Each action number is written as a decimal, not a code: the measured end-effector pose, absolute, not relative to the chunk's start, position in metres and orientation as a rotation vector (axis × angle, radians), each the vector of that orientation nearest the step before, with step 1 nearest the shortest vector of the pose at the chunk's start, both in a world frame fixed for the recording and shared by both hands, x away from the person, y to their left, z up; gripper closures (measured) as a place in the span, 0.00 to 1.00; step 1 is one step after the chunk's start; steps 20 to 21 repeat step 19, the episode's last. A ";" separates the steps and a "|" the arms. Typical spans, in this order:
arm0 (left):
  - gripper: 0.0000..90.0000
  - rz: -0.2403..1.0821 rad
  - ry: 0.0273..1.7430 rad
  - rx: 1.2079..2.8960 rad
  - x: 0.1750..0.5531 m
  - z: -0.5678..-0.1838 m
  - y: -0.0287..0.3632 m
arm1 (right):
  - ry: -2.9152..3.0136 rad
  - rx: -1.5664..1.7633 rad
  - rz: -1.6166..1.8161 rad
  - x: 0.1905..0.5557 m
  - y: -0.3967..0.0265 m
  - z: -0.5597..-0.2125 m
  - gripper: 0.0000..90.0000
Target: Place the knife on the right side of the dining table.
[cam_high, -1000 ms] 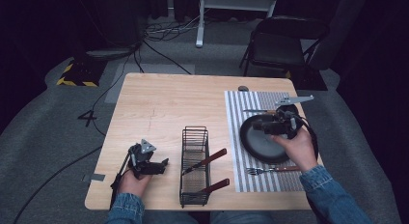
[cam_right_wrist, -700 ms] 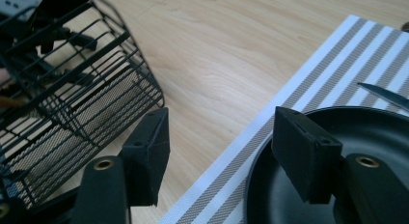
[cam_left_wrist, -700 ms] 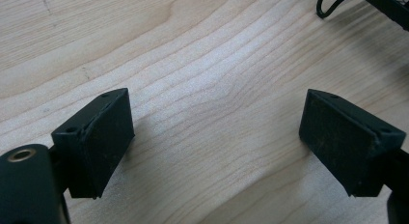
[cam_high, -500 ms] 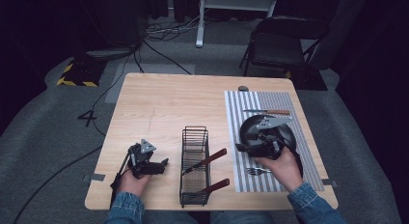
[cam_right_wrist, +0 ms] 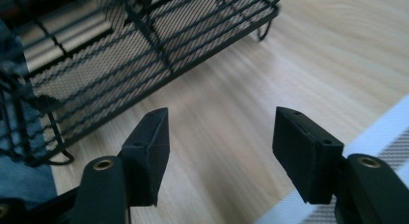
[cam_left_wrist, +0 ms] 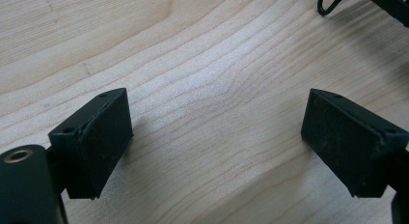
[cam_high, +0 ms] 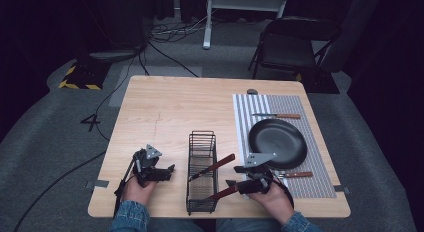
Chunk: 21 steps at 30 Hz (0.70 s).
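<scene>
Right hand-held gripper (cam_high: 235, 184) sits low at the near edge of the bench (cam_high: 170, 107), jaws wide, nothing between them; in its own view I see bare wood under the pads, with the wire rack (cam_right_wrist: 144, 55) ahead to the left. It's nearest the red-handled utensil (cam_high: 224, 192) poking out of the rack's near end: long axis diagonal, handle pointing toward the near right, other end down inside the rack (cam_high: 201, 172). A second red-handled utensil (cam_high: 216, 166) lies roughly parallel, farther back in the rack. Left hand-held gripper (cam_high: 167, 172) rests on the bench left of the rack, jaws wide and empty over bare wood, rack foot (cam_left_wrist: 333, 4) at the top of its view. Striped mat (cam_high: 320, 142) on the right carries a black pan (cam_high: 278, 142), a knife (cam_high: 277, 115) beyond it and a wooden-handled utensil (cam_high: 295, 175) nearer. Light wood top, grey carpet, cables (cam_high: 165, 47), folding chair (cam_high: 295, 42) behind, dark room.
</scene>
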<state>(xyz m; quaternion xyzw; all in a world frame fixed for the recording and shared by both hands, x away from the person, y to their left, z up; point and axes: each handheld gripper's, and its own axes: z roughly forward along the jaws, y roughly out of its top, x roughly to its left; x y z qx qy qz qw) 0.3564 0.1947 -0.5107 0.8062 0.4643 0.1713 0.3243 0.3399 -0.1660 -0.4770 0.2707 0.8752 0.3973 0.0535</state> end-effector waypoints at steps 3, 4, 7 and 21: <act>0.12 0.450 1.218 2.113 0.356 -0.511 0.195 | 2.659 0.773 1.182 0.332 -0.159 -0.488 0.42; 0.12 0.449 1.217 2.114 0.356 -0.511 0.195 | 2.653 0.743 1.170 0.329 -0.157 -0.491 0.42; 0.12 0.448 1.219 2.113 0.356 -0.511 0.195 | 2.672 0.695 1.142 0.326 -0.150 -0.495 0.41; 0.13 0.459 1.218 2.110 0.355 -0.511 0.194 | 2.661 0.576 1.151 0.325 -0.138 -0.512 0.15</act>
